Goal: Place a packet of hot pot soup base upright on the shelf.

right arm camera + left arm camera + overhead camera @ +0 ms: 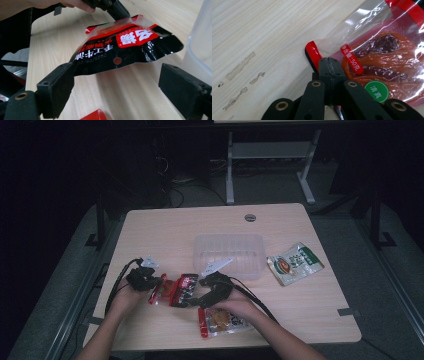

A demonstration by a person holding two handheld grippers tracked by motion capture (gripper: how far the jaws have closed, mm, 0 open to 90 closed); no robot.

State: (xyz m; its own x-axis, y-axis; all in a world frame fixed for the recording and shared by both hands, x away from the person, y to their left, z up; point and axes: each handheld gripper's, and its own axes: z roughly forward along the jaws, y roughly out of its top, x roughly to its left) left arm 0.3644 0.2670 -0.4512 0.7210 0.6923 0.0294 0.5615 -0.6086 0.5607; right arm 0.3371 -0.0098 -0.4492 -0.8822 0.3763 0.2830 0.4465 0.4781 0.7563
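Probably a lab: bare wooden table (pixel 320 315), cables (pixel 175 190), dark surroundings.

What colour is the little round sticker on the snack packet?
Green with white writing, on the snack packet; clearest in the left gripper view.

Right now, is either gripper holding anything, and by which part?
The left gripper is shut on the red snack pack's sealed edge. The right gripper is open, holding nothing.
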